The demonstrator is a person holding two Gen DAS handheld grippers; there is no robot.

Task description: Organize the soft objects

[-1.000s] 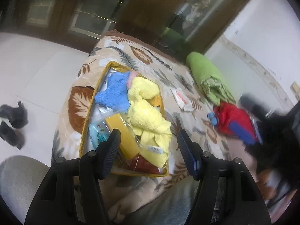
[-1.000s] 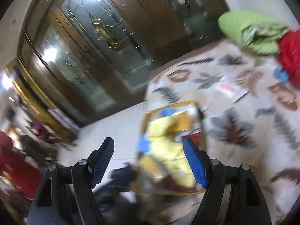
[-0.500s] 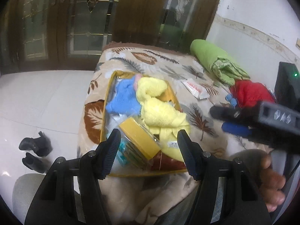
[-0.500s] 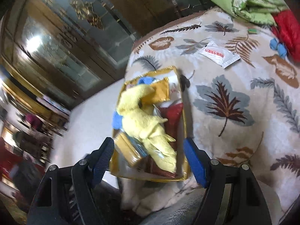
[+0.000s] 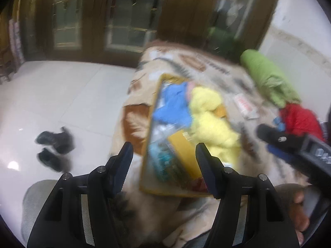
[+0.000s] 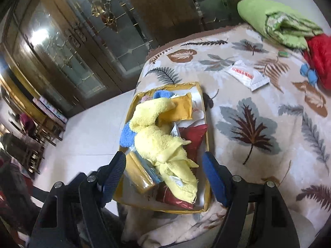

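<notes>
Both tools gaping, right tool (image 6: 164,176) over yellow-rimmed bag's (image 6: 203,107) near edge

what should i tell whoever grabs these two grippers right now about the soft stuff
Left gripper: jaws open, empty, above the near end of the yellow-edged bag.
Right gripper: jaws open, empty, over the same bag.
Yellow towel lies on top in the bag, blue fuzzy item beside it.
Green blanket and red garment lie at the bed's far end.
Done: nothing gripped yet. Left: probably the towel first.
</notes>
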